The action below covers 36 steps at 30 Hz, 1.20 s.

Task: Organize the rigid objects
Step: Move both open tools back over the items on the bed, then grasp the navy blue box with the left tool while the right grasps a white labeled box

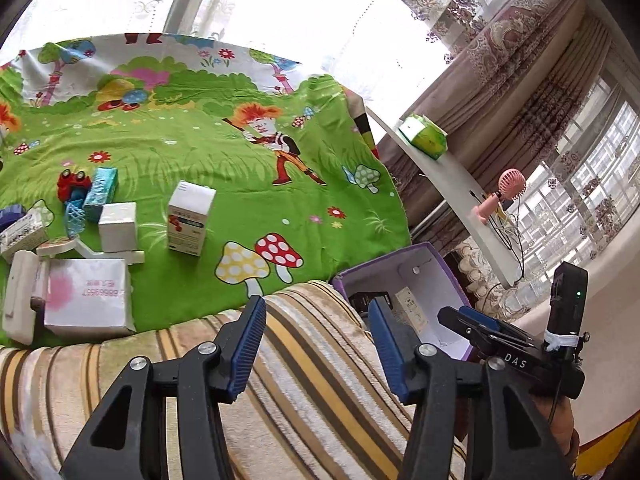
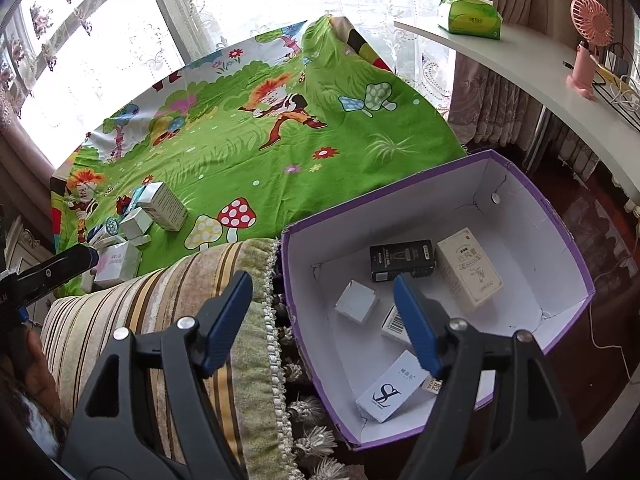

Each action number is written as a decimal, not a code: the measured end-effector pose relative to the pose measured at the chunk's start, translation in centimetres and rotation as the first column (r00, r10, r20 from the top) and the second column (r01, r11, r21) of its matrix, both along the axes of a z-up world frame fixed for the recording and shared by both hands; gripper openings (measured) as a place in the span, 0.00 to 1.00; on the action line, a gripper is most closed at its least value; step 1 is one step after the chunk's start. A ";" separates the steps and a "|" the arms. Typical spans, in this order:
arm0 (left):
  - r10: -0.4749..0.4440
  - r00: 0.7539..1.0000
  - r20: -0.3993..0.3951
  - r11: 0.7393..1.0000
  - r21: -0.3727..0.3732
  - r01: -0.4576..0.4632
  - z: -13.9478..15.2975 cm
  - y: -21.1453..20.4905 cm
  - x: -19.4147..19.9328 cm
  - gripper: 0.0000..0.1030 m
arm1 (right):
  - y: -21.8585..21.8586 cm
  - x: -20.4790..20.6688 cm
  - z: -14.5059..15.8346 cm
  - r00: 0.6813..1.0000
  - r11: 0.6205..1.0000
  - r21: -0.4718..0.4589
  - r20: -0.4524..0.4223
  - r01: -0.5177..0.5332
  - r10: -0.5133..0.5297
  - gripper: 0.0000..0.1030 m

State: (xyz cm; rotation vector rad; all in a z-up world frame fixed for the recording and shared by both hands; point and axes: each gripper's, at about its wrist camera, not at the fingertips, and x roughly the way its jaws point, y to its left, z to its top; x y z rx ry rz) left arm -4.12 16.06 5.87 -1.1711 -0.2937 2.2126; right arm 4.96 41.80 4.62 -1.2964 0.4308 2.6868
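Note:
A purple box with a white inside (image 2: 568, 248) stands on the floor beside the striped cushion (image 2: 160, 300); it also shows in the left wrist view (image 1: 444, 268). In it lie a black carton (image 2: 402, 260), a cream carton (image 2: 468, 276), a small white box (image 2: 356, 302) and a white "SL" box (image 2: 390, 394). On the green cartoon sheet (image 1: 240, 184) stand a white medicine box (image 1: 189, 218), a small white box (image 1: 118, 226), a teal box (image 1: 102, 192), a red toy (image 1: 72, 184) and a flat white box (image 1: 88, 300). My left gripper (image 1: 316, 348) is open and empty above the cushion. My right gripper (image 2: 324, 320) is open and empty over the purple box's near-left corner.
A white curved shelf (image 2: 532, 68) at the right holds a green tissue pack (image 2: 472, 16) and a pink fan (image 2: 588, 44) with cables. Curtained windows stand behind the sheet. Dark wood floor (image 2: 600, 220) lies right of the purple box. More small items (image 1: 24, 236) sit at the sheet's left.

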 end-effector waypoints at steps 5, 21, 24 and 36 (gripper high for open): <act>0.123 0.992 -0.007 0.992 -0.014 -0.123 0.1 -4.9 -1.4 0.58 | -2.3 -1.3 0.1 0.999 0.999 0.001 0.001 -0.045 0.045 0.78; 0.356 0.934 -0.011 0.930 -0.091 -0.355 -0.3 -15.6 -5.8 0.63 | -10.7 -8.2 0.3 0.981 0.981 0.029 0.011 -0.192 0.192 0.83; 0.401 0.916 0.009 0.911 -0.107 -0.398 -0.8 -17.3 -7.0 0.63 | -12.0 -9.8 -0.1 0.981 0.981 0.015 0.029 -0.192 0.191 0.83; 0.528 0.846 0.075 0.839 -0.202 -0.505 -2.9 -21.5 -13.4 0.64 | -16.4 -16.5 -1.4 0.984 0.988 -0.005 0.086 -0.154 0.154 0.84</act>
